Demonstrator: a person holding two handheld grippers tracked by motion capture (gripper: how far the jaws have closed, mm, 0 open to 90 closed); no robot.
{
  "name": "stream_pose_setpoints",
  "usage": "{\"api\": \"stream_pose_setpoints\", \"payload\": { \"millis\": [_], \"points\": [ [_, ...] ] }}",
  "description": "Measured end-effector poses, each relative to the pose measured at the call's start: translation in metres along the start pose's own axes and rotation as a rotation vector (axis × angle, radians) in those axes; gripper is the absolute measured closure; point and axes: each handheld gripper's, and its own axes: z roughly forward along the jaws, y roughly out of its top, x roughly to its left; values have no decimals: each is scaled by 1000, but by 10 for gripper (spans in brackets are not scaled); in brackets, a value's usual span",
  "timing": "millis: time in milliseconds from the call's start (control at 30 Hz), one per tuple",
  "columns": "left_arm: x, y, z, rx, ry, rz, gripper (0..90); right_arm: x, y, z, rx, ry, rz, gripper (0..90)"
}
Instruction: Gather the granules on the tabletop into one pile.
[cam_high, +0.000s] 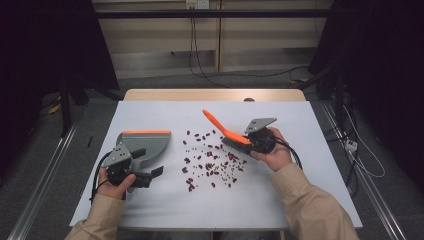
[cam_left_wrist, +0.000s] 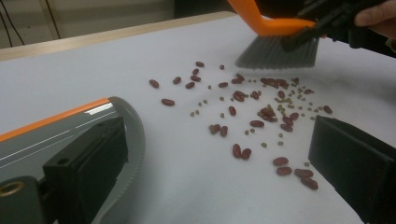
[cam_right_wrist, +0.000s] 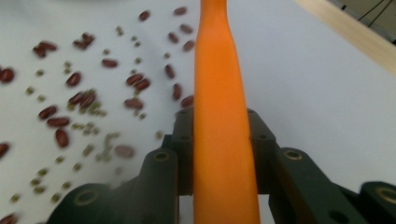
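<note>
You are at the sweeping step: your right tongs (cam_high: 248, 140) are clamped on the orange handle of the brush (cam_high: 225, 131), whose grey bristles sit at the far right edge of the scattered beans (cam_high: 212, 162) on the white tabletop (cam_high: 300, 200). Your left tongs (cam_high: 156, 171) stand wide with nothing between them, just beside the near edge of the grey dustpan (cam_high: 145, 142), which lies flat to the left of the beans with its orange lip on the far side. The dustpan looks empty; every red bean and small green one lies loose on the tabletop. Next, I judge, you need to get hold of the dustpan, turn its orange lip toward the beans, and draw the brush leftward through the pile.
</note>
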Motion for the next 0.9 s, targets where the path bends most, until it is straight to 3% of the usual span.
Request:
{"api": "stream_pose_setpoints", "payload": {
  "millis": [233,367,500,633,900],
  "points": [
    [1,0,2,-4,-9,-9,47,-33,16,25,-40,-84,48,715],
    [2,0,3,1,-10,-8,47,-41,26,48,-30,-92,27,715],
    [2,0,3,0,-6,-11,47,-40,34,66,-10,-92,-29,714],
    [3,0,3,1,-3,-12,47,-37,34,77,-17,-41,-36,715],
    [3,0,3,-2,-2,-18,47,-21,29,64,30,34,-124,714]
  ]
}}
